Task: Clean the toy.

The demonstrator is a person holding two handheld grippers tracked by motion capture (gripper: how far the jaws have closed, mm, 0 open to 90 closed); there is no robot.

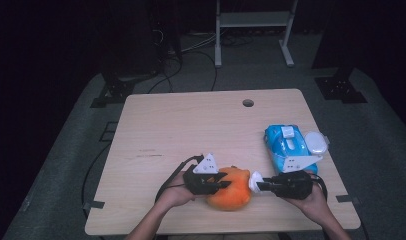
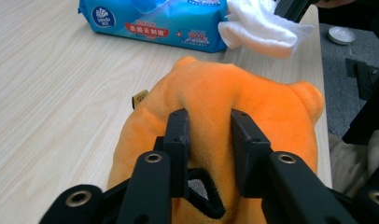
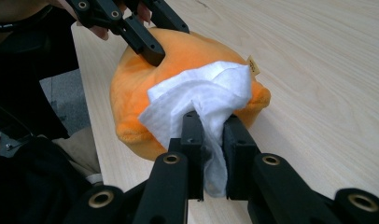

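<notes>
One desk (image 1: pixel 191 125), with one round cable hole (image 1: pixel 248 103) near its far edge. On it lies one orange plush toy (image 1: pixel 232 192) at the near middle. There is one white wipe (image 1: pixel 254 179), just right of the toy. One blue pack of wipes (image 1: pixel 286 145) sits on the right side, and one white round lid (image 1: pixel 316 142) lies at its right edge. Two grippers: the left gripper (image 1: pixel 222 183) left of the toy, the right gripper (image 1: pixel 259 186) right of it, each with two black fingers (image 2: pixel 178 135). Two hands, one on each gripper. One white frame (image 1: pixel 253 25) stands on the floor beyond the far edge.
</notes>
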